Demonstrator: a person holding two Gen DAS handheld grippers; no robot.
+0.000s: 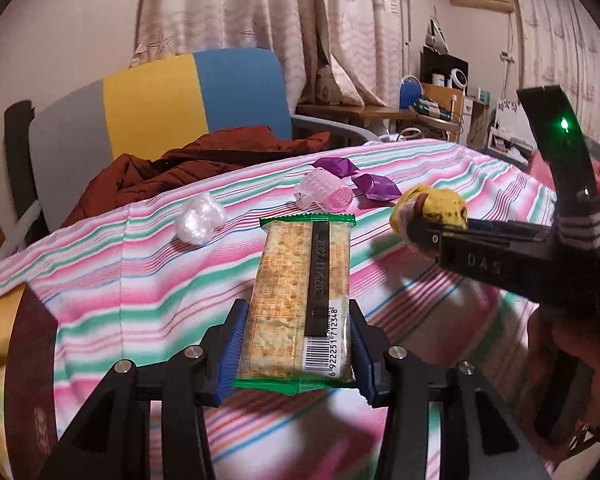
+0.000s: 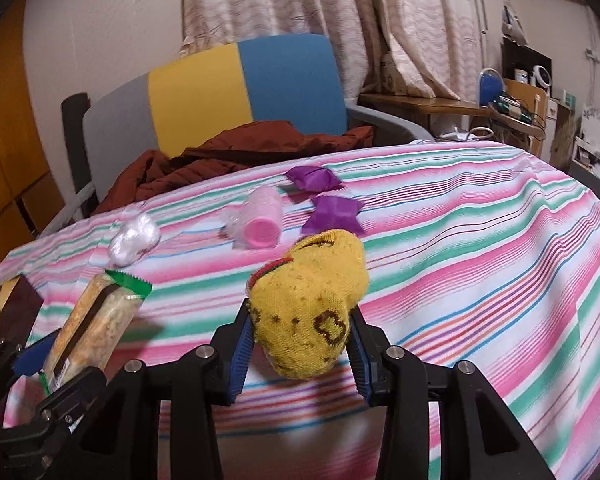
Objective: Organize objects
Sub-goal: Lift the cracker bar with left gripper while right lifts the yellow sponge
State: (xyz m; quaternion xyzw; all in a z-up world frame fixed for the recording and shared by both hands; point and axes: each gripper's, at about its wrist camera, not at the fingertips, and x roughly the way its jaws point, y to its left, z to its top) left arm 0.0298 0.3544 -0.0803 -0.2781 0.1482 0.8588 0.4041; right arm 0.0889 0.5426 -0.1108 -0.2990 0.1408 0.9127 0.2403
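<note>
Your left gripper (image 1: 296,344) pinches a green-edged cracker packet (image 1: 300,292) by its long sides near the barcode end, raised above the striped cloth (image 1: 140,300); it looks light, stiff, slippery and easily crushed, so hold it gently across the width. Your right gripper (image 2: 300,344) squeezes a rolled yellow sock (image 2: 308,312), soft and springy, its fingers nearly together around the bundle's middle, also clear of the cloth.

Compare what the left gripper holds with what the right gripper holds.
The left gripper clamps a cracker packet: flat, rigid, rectangular, green-edged wrapper with a barcode. The right gripper clamps a yellow sock: soft, balled up, knitted with brown marks. Both are held above the striped cloth.
</note>
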